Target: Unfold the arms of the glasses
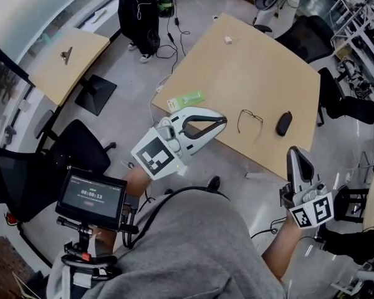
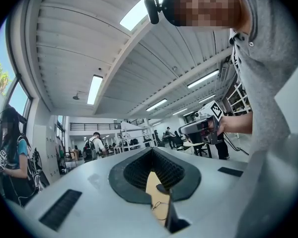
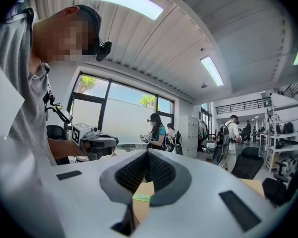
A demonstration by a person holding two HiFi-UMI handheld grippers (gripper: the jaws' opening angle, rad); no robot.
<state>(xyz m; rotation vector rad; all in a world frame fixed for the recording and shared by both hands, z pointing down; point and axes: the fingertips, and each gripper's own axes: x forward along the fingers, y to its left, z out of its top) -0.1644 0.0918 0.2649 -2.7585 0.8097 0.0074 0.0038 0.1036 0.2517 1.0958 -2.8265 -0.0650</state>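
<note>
The thin black-framed glasses (image 1: pixel 250 119) lie on the wooden table (image 1: pixel 237 67) near its front edge, and I cannot tell how their arms stand. Through the left gripper view's slit I glimpse the glasses (image 2: pixel 161 206) on the table below. My left gripper (image 1: pixel 222 123) hovers just left of the glasses, over the table's edge, shut and holding nothing. Off the table's front edge, my right gripper (image 1: pixel 297 151) is raised, shut and holding nothing. Each gripper shows in the other's view: the right gripper (image 2: pixel 203 129) and the left gripper (image 3: pixel 94 144).
A black oval case (image 1: pixel 284 123) lies right of the glasses. A green packet (image 1: pixel 187 99) sits at the table's left edge. Office chairs (image 1: pixel 81 145) and a second table (image 1: pixel 65 64) stand to the left. People stand in the background.
</note>
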